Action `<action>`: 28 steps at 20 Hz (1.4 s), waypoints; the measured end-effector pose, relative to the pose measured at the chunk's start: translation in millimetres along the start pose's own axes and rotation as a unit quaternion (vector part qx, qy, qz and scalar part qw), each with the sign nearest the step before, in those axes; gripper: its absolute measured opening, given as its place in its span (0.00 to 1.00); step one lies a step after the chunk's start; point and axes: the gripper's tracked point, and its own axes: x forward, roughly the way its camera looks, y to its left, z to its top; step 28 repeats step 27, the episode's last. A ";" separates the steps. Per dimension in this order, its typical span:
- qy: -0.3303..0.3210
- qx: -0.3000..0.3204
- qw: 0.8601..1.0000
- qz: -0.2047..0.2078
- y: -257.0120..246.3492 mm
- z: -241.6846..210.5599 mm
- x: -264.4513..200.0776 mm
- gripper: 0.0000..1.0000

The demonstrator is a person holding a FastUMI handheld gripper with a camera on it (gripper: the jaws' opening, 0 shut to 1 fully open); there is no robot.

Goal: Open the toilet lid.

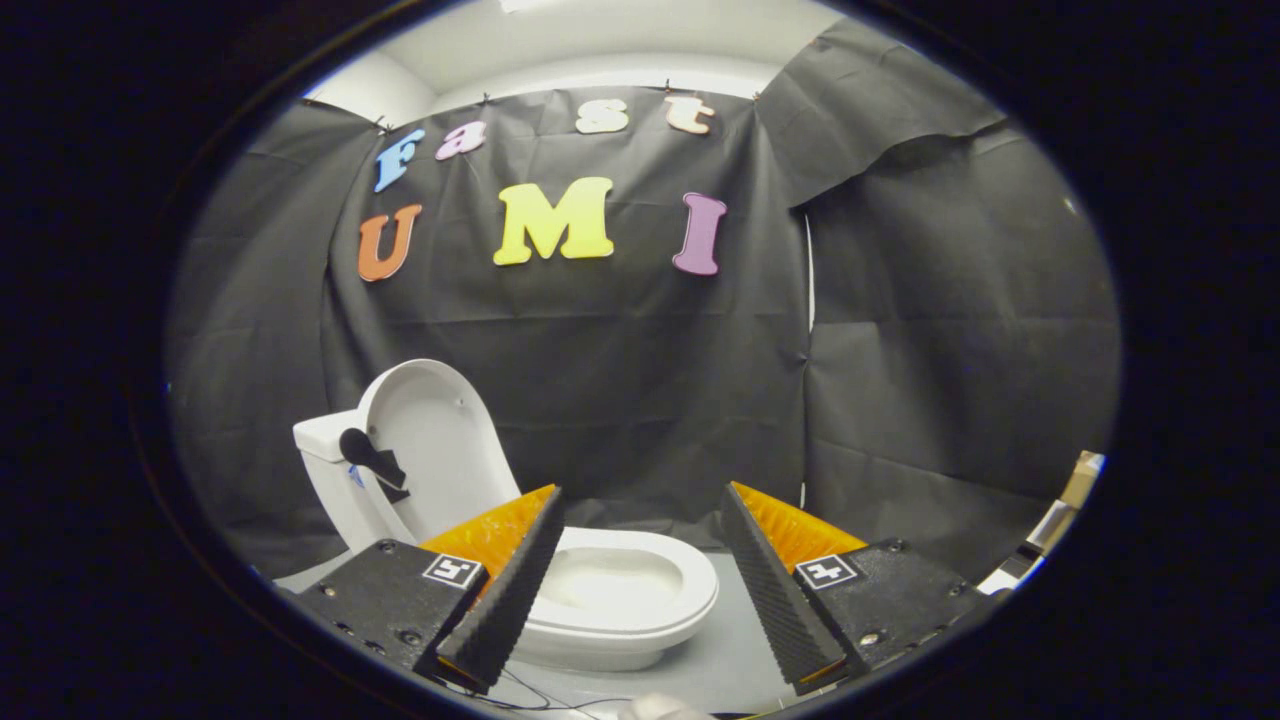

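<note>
Nearest item: gripper, two ridged fingers spread wide apart, nothing held between them, neither finger touching any object. Each finger base carries a small square marker tag.

Item: toilet, white, standing on a pale grey floor just beyond the fingers. The bowl sits ahead of and partly behind the left finger, its rim reaching into the gap between the two fingers; the right finger stands apart from it, over bare floor.

Item: toilet lid, white, oval, raised upright and leaning back against the tank at the rear of the toilet, inner face turned toward the camera. Seat ring down on the bowl; bowl interior open to view.

Item: dark lever-shaped part on the side of the tank, beside the lid's lower edge.

Item: thin dark cable lying on the floor below the bowl's front edge, near the left finger's tip.

Surround: black cloth wall behind the toilet and on both sides.
</note>
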 end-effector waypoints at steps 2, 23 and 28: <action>0.000 0.000 1.000 0.000 -0.7 0.5 -0.9 0.99; -0.003 0.002 1.000 0.000 -1.9 5.2 -1.8 0.99; -0.003 0.000 1.000 0.000 -1.2 6.3 -0.4 0.99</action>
